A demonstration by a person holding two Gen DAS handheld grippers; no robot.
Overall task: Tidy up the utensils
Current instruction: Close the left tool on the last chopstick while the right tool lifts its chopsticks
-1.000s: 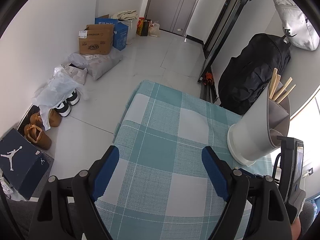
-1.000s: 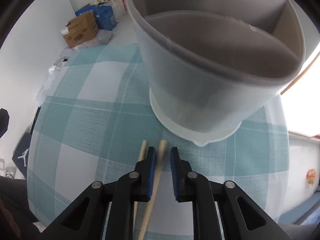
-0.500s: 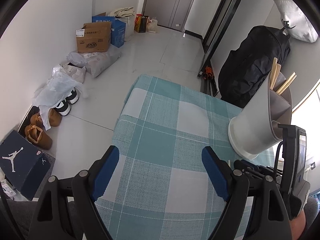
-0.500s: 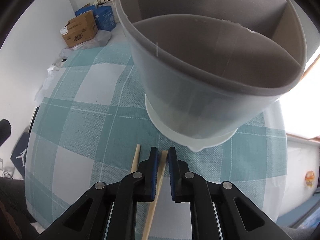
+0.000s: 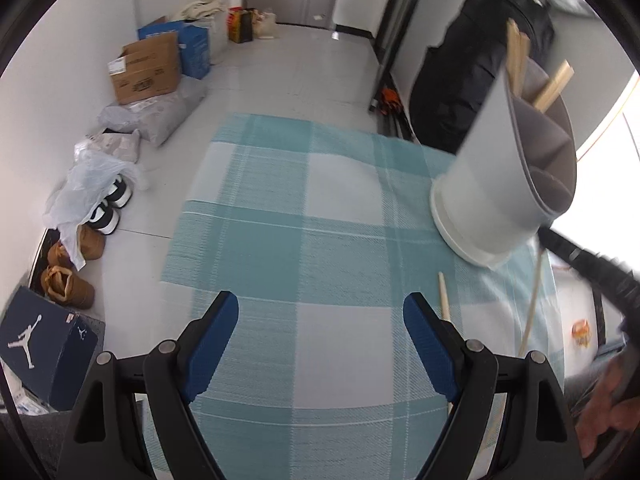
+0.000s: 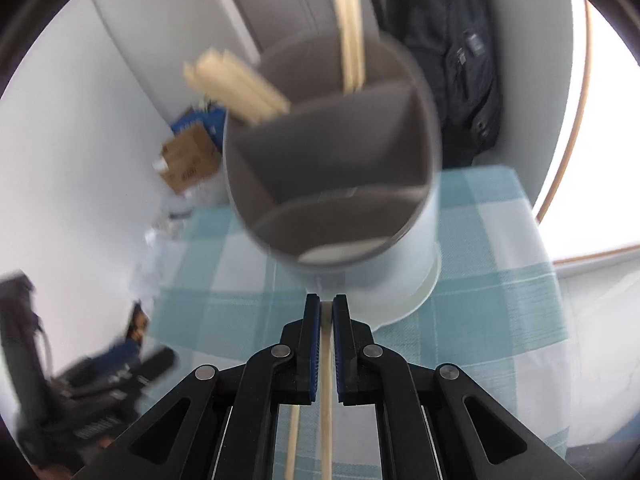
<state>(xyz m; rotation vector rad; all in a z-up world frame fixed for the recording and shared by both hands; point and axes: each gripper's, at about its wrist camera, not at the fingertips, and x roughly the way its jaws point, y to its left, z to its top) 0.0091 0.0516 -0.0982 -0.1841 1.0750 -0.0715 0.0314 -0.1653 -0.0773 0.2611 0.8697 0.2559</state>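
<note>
— White floor tiles and pale walls frame a bench (image 5: 340, 240) under a teal-and-white checked cloth; what stands on it?

— One grey utensil holder (image 6: 332, 184), round, split inside into compartments. In the left wrist view it sits near the cloth's right edge. Several wooden chopsticks (image 6: 350, 36) stick up out of its far compartments; the near compartment looks empty.

— And the right gripper (image 6: 327, 308)?

— Its blue fingers (image 6: 313, 344) are pinching a single chopstick (image 6: 326, 400), which runs lengthwise between them. They have just been closing on it. The tips sit right in front of the holder's near wall, and the view is blurred.

— Is there another stick?

— Yes, a second chopstick (image 6: 294, 440) shows below the gripper, just left of the held one; it lies on the cloth.

— The left gripper (image 5: 320, 312)?

— Fingers spread wide with nothing between them, hanging over the middle of the cloth, well apart from the holder.

— Anything around the bench?

— Cardboard boxes (image 5: 146, 68), bags and shoes (image 5: 108, 208) along the left wall, a dark shoebox (image 5: 44, 344) at the lower left, and a black bag (image 5: 472, 64) behind the holder.
</note>
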